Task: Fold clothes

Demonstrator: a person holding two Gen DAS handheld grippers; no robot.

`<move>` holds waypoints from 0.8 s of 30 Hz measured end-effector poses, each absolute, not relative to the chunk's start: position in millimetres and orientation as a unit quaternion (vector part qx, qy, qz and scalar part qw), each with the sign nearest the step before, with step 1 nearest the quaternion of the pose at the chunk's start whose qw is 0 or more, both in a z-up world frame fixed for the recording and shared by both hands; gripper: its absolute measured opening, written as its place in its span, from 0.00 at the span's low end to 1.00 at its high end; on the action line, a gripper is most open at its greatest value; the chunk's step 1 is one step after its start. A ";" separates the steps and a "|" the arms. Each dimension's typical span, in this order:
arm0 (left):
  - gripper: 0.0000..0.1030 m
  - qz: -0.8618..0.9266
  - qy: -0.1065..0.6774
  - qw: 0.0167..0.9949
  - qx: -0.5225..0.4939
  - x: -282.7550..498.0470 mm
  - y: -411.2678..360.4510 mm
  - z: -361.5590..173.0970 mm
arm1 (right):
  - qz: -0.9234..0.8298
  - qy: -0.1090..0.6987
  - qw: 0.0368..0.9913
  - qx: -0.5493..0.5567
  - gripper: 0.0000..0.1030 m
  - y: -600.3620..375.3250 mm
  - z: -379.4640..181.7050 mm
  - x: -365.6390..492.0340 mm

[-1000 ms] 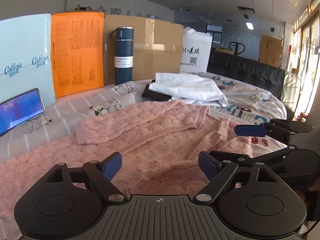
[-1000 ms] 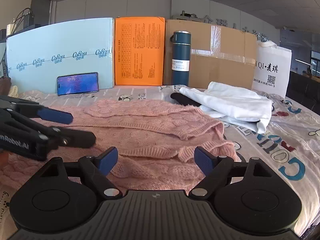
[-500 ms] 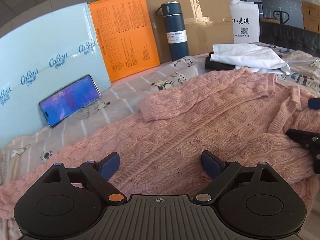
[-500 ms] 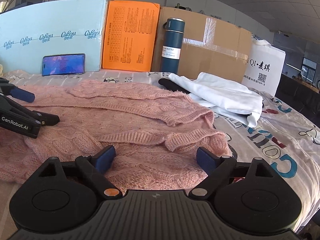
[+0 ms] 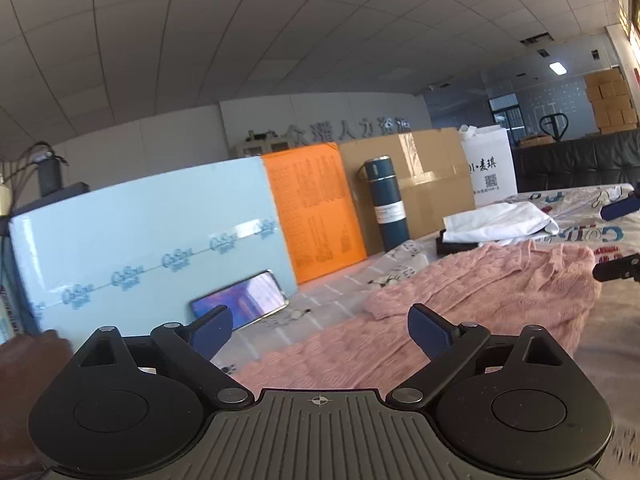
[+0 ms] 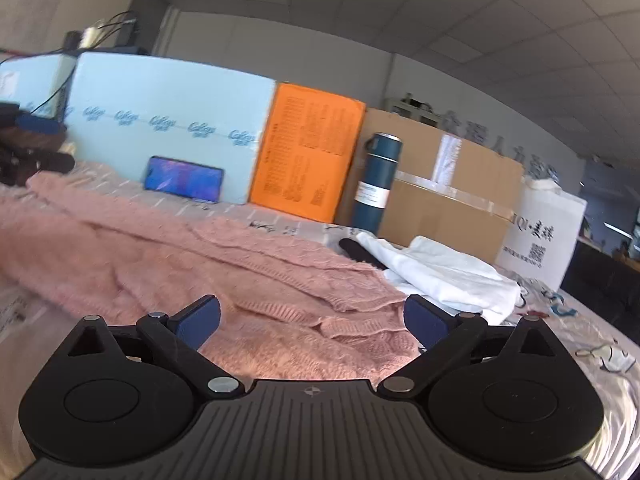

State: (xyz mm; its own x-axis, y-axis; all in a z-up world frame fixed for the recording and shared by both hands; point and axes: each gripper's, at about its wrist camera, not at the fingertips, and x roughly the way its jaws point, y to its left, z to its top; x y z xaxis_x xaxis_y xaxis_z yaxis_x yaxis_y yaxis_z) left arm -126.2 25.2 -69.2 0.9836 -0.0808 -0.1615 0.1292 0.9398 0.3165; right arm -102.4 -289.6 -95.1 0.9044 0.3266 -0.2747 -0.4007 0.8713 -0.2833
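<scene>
The left gripper [image 5: 320, 330] pointed almost level over the near edge of the pink knitted sweater [image 5: 480, 292], its jaws wide and opening, with nothing pinched between the blue pads [image 5: 430, 330]; only the sweater and the printed bedsheet [image 5: 332, 304] lay beyond them. The right gripper [image 6: 312, 318] tilted slightly downward over the sweater's folded hem [image 6: 352, 324], its jaws likewise spread wide and opening, the pads clear of the knit and holding nothing. In the left wrist view the tips of the right gripper showed at the far right edge, beyond the sweater's end; in the right wrist view the left gripper appeared at the far left edge, blurred, beside a brown sleeve [image 6: 36, 136]. The sweater lay spread across the bed between the two grippers, one sleeve [image 6: 260, 248] folded over the body. Behind it, a white garment [image 6: 444, 276] rested on a dark item, just beside the sweater. Along the back stood a pale blue board [image 5: 152, 236] with a phone [image 5: 240, 304] leaning against it, an orange panel [image 5: 316, 208], a dark blue flask [image 5: 386, 204], a cardboard box [image 5: 428, 184] and a white bag [image 5: 490, 168].
</scene>
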 end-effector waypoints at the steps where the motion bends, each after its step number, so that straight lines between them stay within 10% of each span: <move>1: 0.94 -0.058 0.077 0.978 0.185 -137.8 29.5 -71.4 | 0.207 0.111 0.955 -0.183 0.96 -286.5 -98.0 -108.4; 20: 0.94 -0.050 0.218 0.914 0.338 -129.1 74.0 -101.6 | 0.245 0.070 0.855 -0.451 0.93 -229.2 -119.9 -114.8; 24: 0.93 -0.044 0.224 0.919 0.321 -120.8 82.1 -100.3 | 0.270 0.061 0.833 -0.480 0.63 -217.1 -120.7 -110.6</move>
State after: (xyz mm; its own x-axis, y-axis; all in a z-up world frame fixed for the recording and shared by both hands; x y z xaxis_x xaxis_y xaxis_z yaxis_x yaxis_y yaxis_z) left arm -120.8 82.1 -100.3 0.8959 0.0623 -0.4399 0.2251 0.7900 0.5702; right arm -110.6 -217.1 -120.7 0.8472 0.3902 -0.3605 -0.5075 0.3938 -0.7664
